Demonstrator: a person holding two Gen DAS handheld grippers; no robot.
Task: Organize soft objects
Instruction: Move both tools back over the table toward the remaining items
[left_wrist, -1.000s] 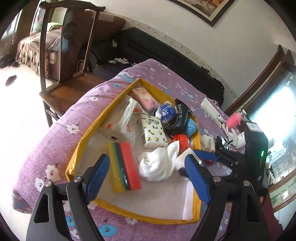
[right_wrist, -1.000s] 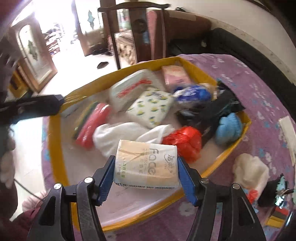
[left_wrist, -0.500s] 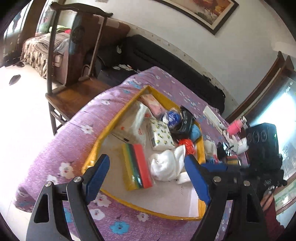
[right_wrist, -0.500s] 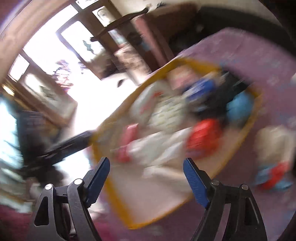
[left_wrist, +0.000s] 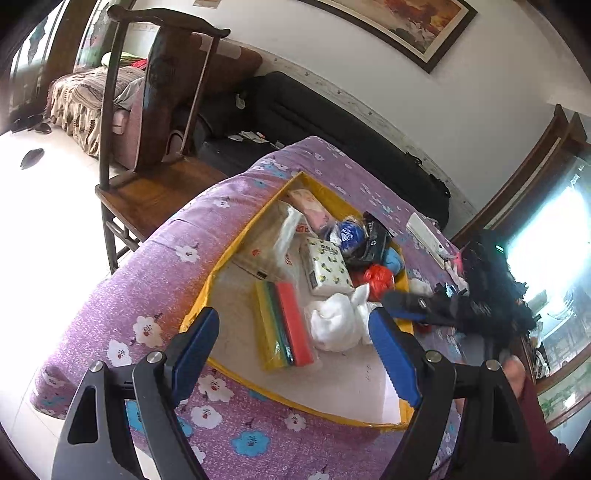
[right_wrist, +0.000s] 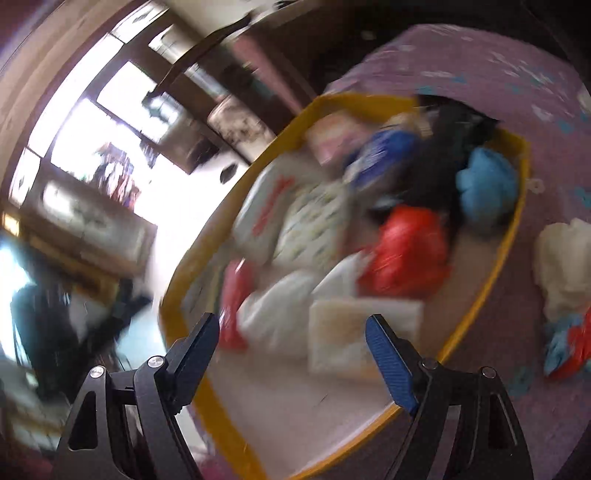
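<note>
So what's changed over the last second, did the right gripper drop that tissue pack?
Yes. The right gripper has let go; the tissue pack now lies in the yellow tray, jaws open and empty. The left gripper stayed open and empty; the other tray items are unmoved.

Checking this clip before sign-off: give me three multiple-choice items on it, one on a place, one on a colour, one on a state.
1. Where does the beige tissue pack lie?
A. In the yellow-rimmed tray
B. On the wooden chair
C. On the floor

2. What colour is the crumpled bag beside the white cloth?
A. Green
B. Red
C. Black

3. How does the right gripper stand?
A. Shut on the pack
B. Shut, empty
C. Open, empty

Answers: 1 A, it rests on the tray floor; 2 B, bright red plastic; 3 C, pads apart, nothing pressed.
</note>
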